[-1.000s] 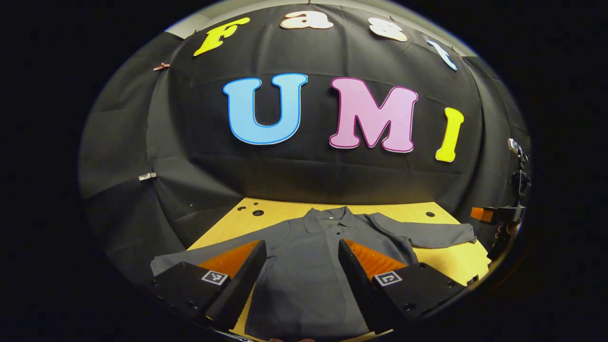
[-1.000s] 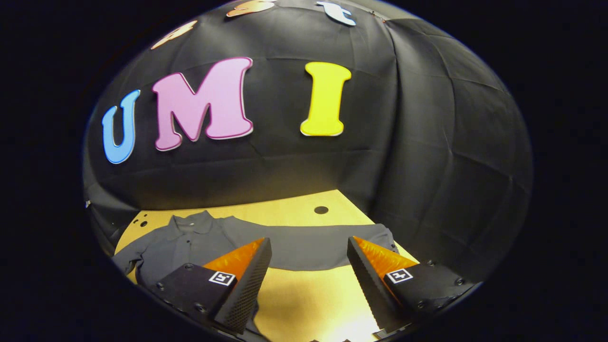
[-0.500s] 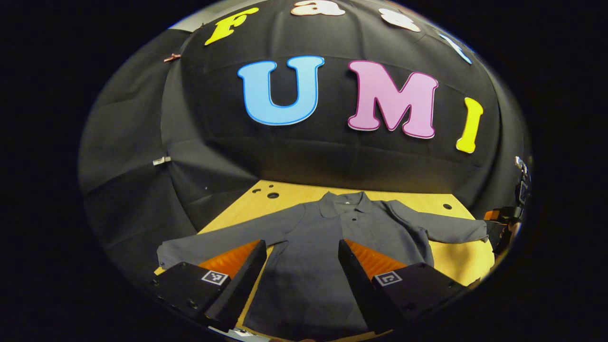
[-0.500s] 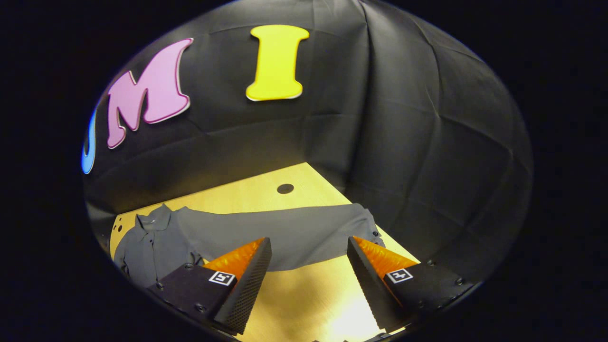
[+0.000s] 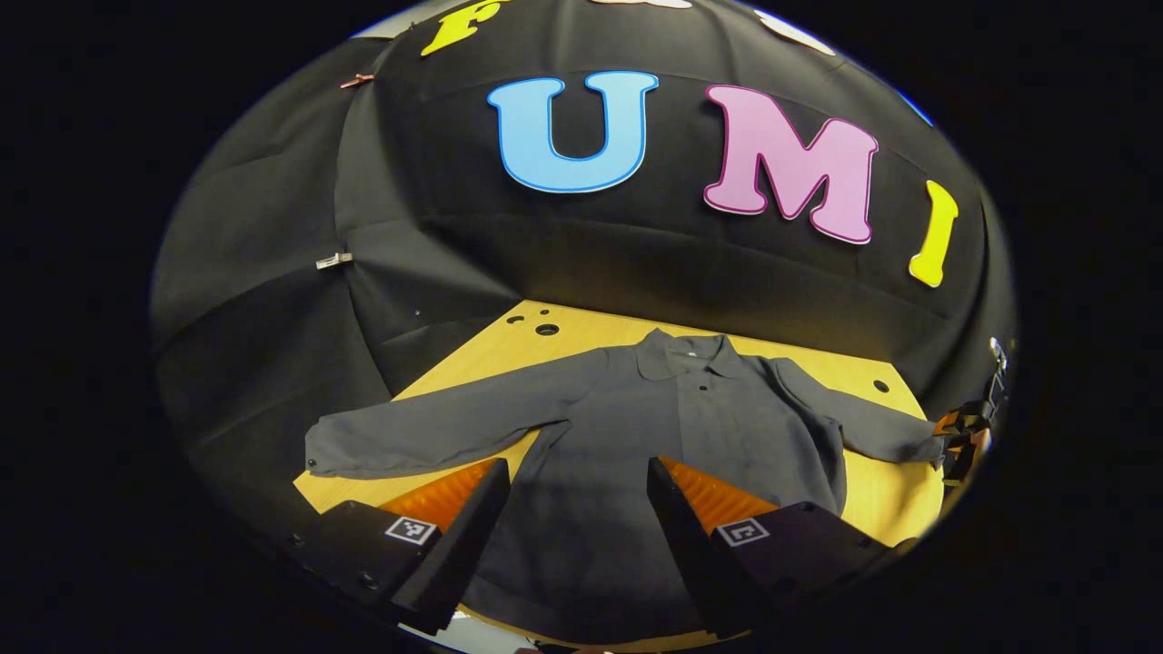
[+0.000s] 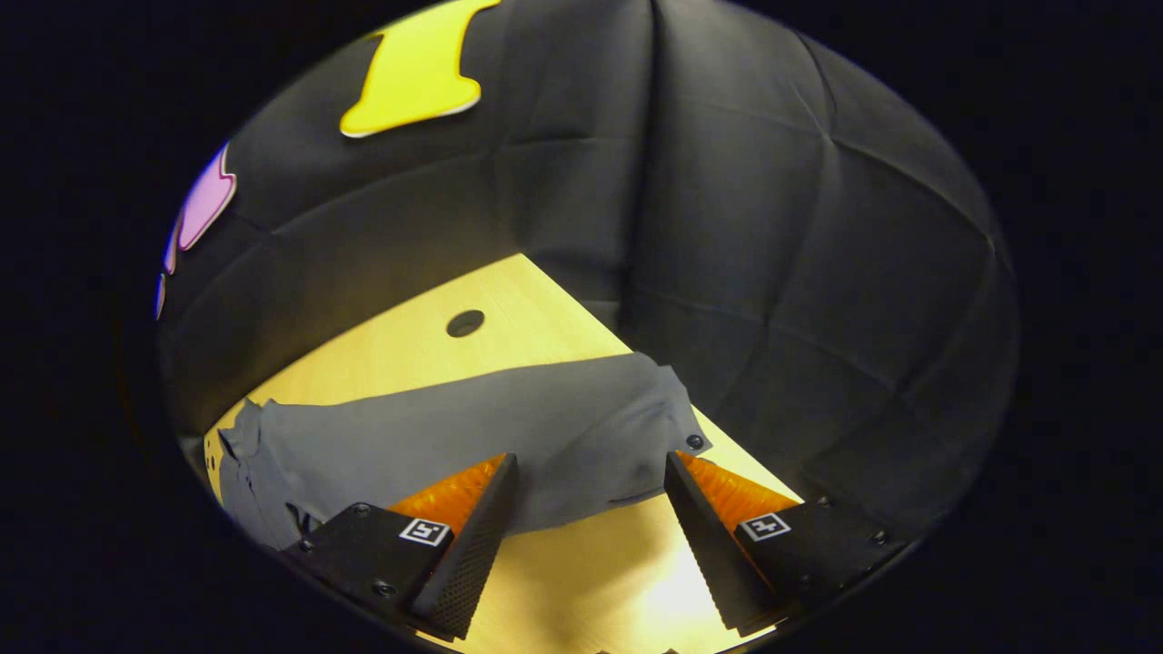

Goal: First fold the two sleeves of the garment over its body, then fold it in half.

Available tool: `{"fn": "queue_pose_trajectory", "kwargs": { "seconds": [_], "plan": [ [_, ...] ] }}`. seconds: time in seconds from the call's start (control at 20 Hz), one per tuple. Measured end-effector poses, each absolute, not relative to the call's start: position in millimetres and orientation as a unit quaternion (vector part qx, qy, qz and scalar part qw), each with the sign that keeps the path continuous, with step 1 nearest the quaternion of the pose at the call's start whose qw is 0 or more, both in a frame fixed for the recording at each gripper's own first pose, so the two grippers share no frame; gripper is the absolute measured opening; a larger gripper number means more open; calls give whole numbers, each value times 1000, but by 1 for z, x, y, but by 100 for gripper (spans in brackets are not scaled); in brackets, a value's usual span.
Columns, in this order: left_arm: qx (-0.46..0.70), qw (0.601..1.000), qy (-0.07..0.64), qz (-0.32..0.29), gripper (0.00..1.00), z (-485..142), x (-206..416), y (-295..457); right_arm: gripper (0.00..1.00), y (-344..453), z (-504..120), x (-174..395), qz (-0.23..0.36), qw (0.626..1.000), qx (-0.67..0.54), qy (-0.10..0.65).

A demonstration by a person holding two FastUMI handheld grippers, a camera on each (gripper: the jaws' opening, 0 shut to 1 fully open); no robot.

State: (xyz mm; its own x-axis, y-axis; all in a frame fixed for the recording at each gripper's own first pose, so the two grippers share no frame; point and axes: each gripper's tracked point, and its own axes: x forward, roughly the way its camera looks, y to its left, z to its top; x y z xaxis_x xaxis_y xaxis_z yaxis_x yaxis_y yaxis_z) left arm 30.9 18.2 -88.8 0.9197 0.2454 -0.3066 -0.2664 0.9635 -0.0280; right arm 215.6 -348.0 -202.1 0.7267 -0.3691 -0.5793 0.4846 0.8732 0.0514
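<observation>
Vs. 1.0 s ago: both cameras tipped further down toward the table (image 5: 472,363). In the left gripper view, garment (image 5: 636,427) now higher and fuller in frame, whole left sleeve (image 5: 427,431) laid out to its cuff instead of cut off behind the finger; wall letters slid up and to the right. In the right gripper view, swung right and closer: collar and body pushed to the far left edge, right sleeve (image 6: 472,436) now large across the middle, cuff end with its button just beside the right-hand finger. Left gripper (image 5: 574,522): fingers spread wide, nothing between them but a look down onto the garment's lower body; hovering over the hem area, contact with cloth not evident. Left sleeve runs out to the left past the left-hand finger, cuff at the table's edge. Garment flat on the yellow wooden table, collar toward the back wall, both sleeves extended sideways, unfolded. Right gripper (image 6: 591,531): fingers also spread wide, gripping nothing; sleeve's lower edge lies across the gap between the fingertips, bare table (image 6: 409,345) below it nearer the camera. Whether the tips touch the cloth: cannot tell. Right gripper also seen far off at the right rim of the left gripper view (image 5: 963,431), near the right sleeve's (image 5: 863,422) cuff; too small there to read its opening.
</observation>
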Motion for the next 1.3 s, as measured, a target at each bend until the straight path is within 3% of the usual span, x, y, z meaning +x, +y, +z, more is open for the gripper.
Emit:
{"fn": "queue_pose_trajectory", "kwargs": {
  "seconds": [0.2, 0.25, 0.6, 0.9, 0.95, 1.0, 1.05, 1.15, 1.25, 1.3],
  "plan": [
    [-32, 977, 159, 139, 100, -90, 31, 21, 99, -371, -212, 224, -254, 907, 152, 298],
    [-38, 976, 159, 140, 96, -89, 34, 20, 99, -377, -217, 225, -262, 903, 159, 302],
    [-47, 974, 164, 149, 96, -94, 38, 22, 98, -391, -239, 227, -299, 878, 183, 326],
    [-69, 968, 178, 162, 96, -104, 34, 24, 96, -393, -243, 225, -286, 889, 110, 339],
    [-67, 968, 179, 163, 96, -104, 35, 24, 89, -397, -241, 224, -288, 889, 109, 338],
    [-62, 968, 179, 164, 96, -103, 35, 23, 75, -396, -239, 224, -286, 889, 117, 339],
    [-56, 969, 176, 165, 96, -100, 35, 24, 75, -395, -237, 224, -284, 890, 115, 339],
    [-50, 971, 171, 163, 96, -97, 36, 21, 45, -395, -234, 226, -266, 895, 108, 342],
    [-53, 970, 172, 163, 96, -99, 34, 18, 33, -390, -236, 229, -255, 898, 100, 343],
    [-57, 969, 174, 164, 96, -100, 33, 18, 22, -385, -235, 229, -246, 900, 102, 344]
  ]
}}
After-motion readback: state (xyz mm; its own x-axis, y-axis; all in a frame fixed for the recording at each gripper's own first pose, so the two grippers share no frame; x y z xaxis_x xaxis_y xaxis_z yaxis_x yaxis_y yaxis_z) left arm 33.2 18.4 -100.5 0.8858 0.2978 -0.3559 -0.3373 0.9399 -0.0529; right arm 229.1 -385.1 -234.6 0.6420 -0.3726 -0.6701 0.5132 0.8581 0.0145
